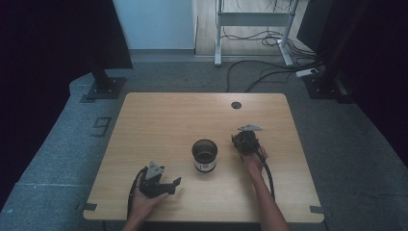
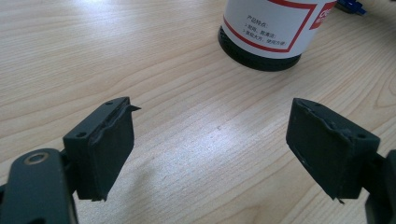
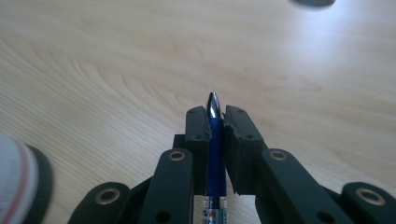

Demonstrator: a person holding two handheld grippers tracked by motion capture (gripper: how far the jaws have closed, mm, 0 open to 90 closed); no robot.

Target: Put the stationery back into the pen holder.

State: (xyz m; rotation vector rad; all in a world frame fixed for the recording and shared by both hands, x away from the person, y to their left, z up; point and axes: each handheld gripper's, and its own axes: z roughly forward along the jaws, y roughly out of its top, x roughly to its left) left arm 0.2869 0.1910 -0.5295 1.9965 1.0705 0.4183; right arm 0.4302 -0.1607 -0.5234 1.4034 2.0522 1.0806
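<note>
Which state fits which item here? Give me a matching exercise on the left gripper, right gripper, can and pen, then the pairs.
Items:
1. left gripper
2. right gripper
3. can
4. pen

States:
A. upright on the table between the two grippers
B. clamped between jaws, metal tip forward
C. jaws wide apart, holding nothing
D. jaws shut on something

Pairs: 1-C, 2-D, 3-A, 4-B

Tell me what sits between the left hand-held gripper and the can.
Nothing: the left gripper view shows bare wooden table between the open left hand-held gripper and the can.
</note>
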